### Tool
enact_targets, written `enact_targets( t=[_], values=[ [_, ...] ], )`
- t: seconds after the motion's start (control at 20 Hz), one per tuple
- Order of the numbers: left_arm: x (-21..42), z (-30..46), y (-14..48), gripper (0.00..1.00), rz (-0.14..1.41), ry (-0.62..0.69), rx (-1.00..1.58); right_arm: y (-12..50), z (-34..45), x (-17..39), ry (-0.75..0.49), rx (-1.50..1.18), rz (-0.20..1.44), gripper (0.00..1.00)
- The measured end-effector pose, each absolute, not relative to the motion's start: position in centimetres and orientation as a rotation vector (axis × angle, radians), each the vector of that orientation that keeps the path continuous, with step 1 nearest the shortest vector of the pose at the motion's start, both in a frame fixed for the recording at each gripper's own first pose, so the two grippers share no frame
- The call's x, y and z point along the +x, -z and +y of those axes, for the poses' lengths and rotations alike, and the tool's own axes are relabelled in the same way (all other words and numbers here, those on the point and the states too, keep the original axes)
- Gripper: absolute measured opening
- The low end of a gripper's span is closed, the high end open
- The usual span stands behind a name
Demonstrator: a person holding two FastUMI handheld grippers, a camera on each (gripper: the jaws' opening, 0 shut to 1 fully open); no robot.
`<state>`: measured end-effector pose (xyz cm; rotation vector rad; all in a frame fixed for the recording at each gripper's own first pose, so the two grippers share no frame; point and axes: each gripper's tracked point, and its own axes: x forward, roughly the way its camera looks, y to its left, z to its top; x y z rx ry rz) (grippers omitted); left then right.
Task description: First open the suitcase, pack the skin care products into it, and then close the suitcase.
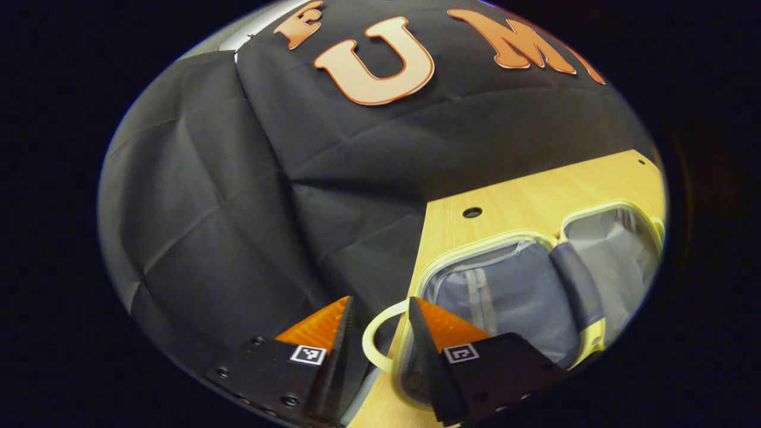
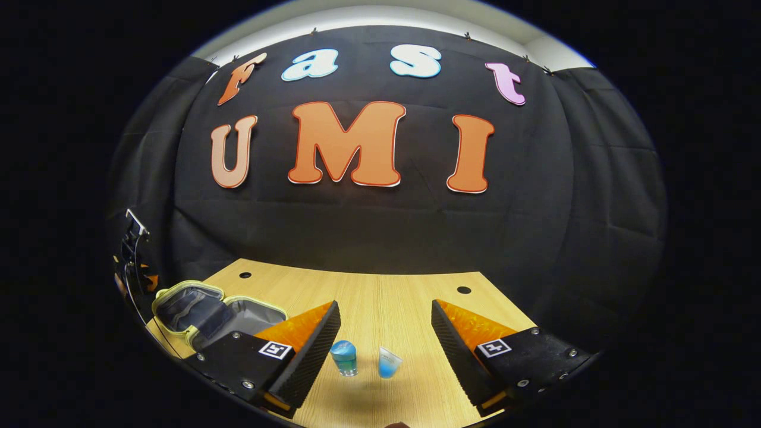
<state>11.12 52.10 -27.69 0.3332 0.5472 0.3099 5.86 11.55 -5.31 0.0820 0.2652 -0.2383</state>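
Suitcase, pale yellow soft-lined shell, lies open lower right (lining bare); two small blue skincare bottles wait unpacked on wooden table. Left gripper and right gripper gape, holding nothing.

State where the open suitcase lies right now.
In the right gripper view, the suitcase lies open at the table's far left, left of the two blue skincare containers.

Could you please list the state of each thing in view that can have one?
suitcase: open, both halves flat on the table, nothing visible inside.
blue bottle: upright on the table, outside the suitcase.
blue tube: standing on the table beside the bottle, not packed.
left tongs: open, the suitcase handle between the fingers.
right tongs: open, holding nothing.
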Motion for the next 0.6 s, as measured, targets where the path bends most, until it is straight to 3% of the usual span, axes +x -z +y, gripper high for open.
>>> enact_targets(
  t=[0.2,0.6],
  values=[
    [10.6,46.8,23.8,0.93,0.457,-0.287,0.293,5.4,10.4,5.4,0.216,0.086,0.244,0.97],
    [10.4,33.5,14.8,0.98,0.271,-0.188,0.187,5.8,8.5,5.6,0.124,0.101,0.231,0.97]
  ],
)
